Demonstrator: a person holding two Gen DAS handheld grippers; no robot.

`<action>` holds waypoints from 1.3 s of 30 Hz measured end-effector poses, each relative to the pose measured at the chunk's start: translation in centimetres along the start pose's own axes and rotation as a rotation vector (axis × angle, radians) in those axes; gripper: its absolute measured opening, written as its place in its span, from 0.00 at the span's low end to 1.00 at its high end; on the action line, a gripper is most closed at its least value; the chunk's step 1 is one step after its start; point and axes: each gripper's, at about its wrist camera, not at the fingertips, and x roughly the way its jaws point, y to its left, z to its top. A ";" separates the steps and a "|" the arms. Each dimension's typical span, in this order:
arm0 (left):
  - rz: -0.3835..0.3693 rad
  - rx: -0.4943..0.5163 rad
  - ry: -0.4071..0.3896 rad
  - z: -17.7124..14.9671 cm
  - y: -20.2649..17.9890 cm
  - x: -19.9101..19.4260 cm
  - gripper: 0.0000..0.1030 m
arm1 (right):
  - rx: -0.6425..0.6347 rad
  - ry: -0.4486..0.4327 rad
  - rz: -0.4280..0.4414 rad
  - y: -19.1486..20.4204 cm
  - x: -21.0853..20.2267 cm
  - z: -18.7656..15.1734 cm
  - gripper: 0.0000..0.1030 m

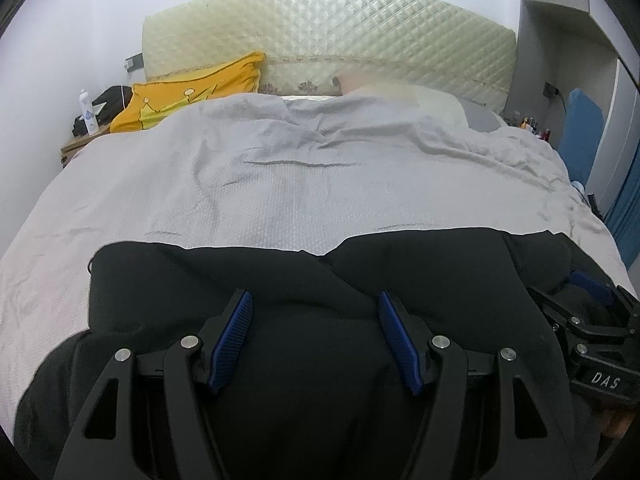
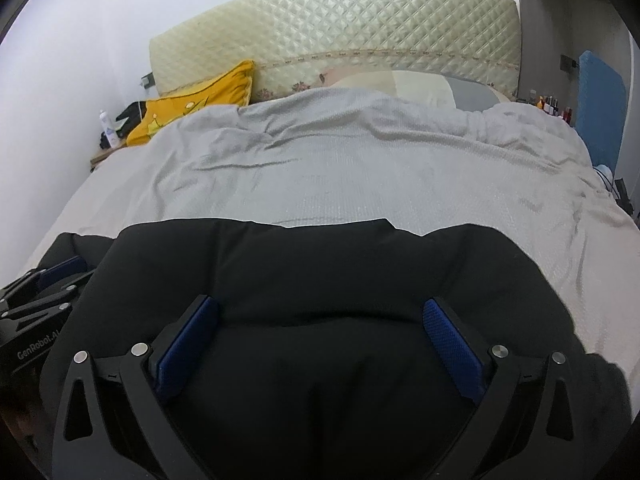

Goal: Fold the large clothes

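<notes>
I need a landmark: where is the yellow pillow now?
In both views the yellow pillow lies far left at the bed's head, against the quilted headboard, beside the grey blanket.

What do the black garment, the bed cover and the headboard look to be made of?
Black garment: matte woven fabric, apparently padded, given its puffy rounded folds. Bed cover: light grey textured cloth, with a fine waffle-like weave and soft creases. Headboard: cream quilted covering with a glossy sheen, possibly vinyl or satin; which one is unclear.

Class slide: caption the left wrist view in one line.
Open left gripper over a black garment on a grey-covered bed, right gripper alongside.
</notes>
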 end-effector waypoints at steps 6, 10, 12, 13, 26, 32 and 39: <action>-0.018 -0.004 -0.049 -1.2 2.0 -3.8 0.64 | -0.051 -0.036 -0.005 -1.0 -2.9 -0.6 0.97; 0.025 0.012 -0.078 -2.2 3.7 -6.3 0.64 | -0.048 -0.073 0.001 -2.7 -5.3 -0.9 0.96; 0.032 0.008 -0.078 -2.7 4.6 -7.1 0.64 | -0.042 -0.092 -0.007 -3.6 -6.4 -1.1 0.93; 0.034 0.002 -0.076 -3.0 5.1 -7.5 0.65 | -0.039 -0.096 -0.008 -4.0 -6.7 -1.1 0.92; 0.034 -0.058 -0.022 -5.8 7.9 -6.2 0.65 | 0.004 -0.046 -0.014 -7.2 -5.8 -3.9 0.87; 0.042 -0.048 -0.026 -6.3 7.3 -5.7 0.65 | 0.020 -0.040 -0.007 -7.4 -4.7 -5.0 0.87; 0.027 -0.054 -0.019 -6.5 7.5 -4.8 0.65 | 0.027 -0.031 0.002 -7.4 -3.8 -5.3 0.90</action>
